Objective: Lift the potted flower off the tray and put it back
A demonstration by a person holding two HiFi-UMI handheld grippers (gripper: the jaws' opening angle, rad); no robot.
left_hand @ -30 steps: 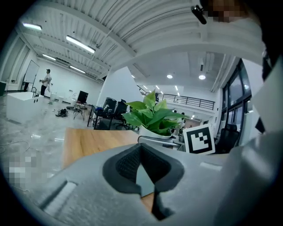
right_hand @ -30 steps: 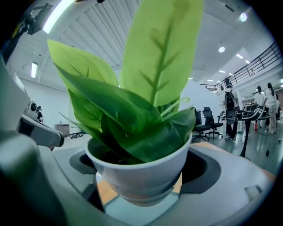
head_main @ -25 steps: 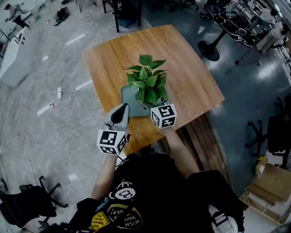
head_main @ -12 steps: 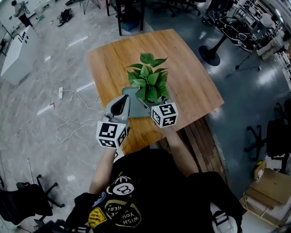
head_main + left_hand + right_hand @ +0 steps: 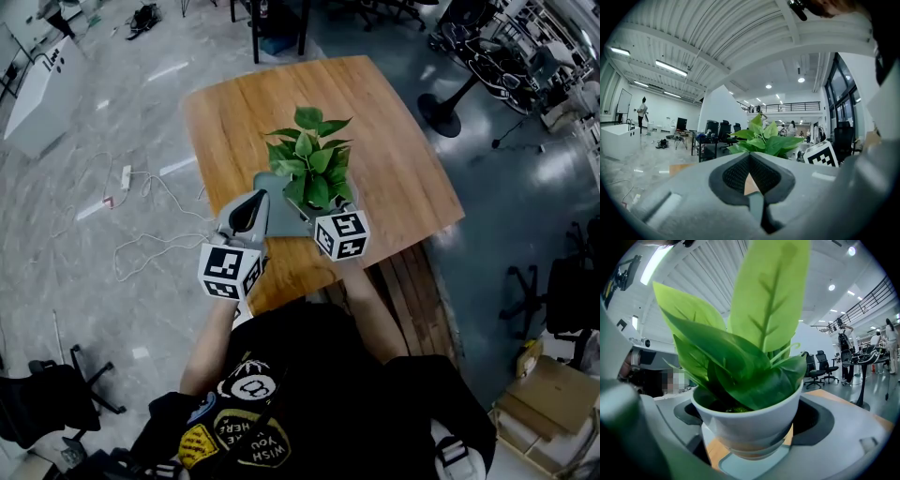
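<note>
Head view: we are holding plant (image 5: 309,164) over tray (image 5: 270,199), mid-frame. Left gripper view: left gripper (image 5: 751,183) is pinching the tray rim. Right gripper view: right gripper (image 5: 749,437) is clamping pot (image 5: 740,420); slipping on its tapered wall could tip it.

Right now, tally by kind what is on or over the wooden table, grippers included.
potted plant: 1
tray: 1
grippers: 2 (left gripper, right gripper)
Total: 4
</note>
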